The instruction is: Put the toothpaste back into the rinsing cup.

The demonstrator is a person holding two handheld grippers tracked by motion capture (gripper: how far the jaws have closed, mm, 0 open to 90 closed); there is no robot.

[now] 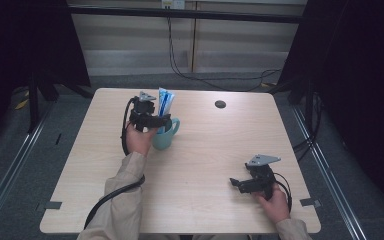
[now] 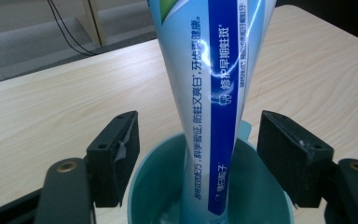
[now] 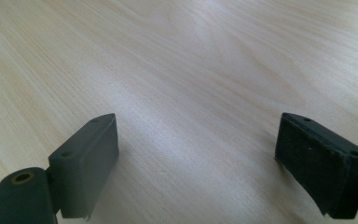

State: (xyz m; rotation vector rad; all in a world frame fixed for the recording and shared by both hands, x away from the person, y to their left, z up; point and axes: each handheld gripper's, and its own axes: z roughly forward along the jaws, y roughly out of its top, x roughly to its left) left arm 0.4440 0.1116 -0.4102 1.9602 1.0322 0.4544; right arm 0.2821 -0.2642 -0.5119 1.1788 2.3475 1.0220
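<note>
A blue and white toothpaste tube (image 2: pixel 212 93) stands tilted inside a teal mug (image 2: pixel 149 186), its lower end down in the cup. My left gripper (image 2: pixel 198 158) sits over the mug with its jaws open on either side of the tube; a gap shows between each pad and the tube. From above, the left gripper (image 1: pixel 152 119) hovers at the mug (image 1: pixel 166 137) with the tube (image 1: pixel 165 102) rising behind it. My right gripper (image 1: pixel 237 183) rests low over the table near the front right, jaws wide open with bare wood between its pads (image 3: pixel 326 163).
The light wooden table (image 1: pixel 205 150) has a small dark round hole (image 1: pixel 220 104) at the back. Cables hang behind the far edge. Dark curtains and metal floor rails flank both sides. A thick black cable (image 1: pixel 110 197) trails from the left gripper along the forearm.
</note>
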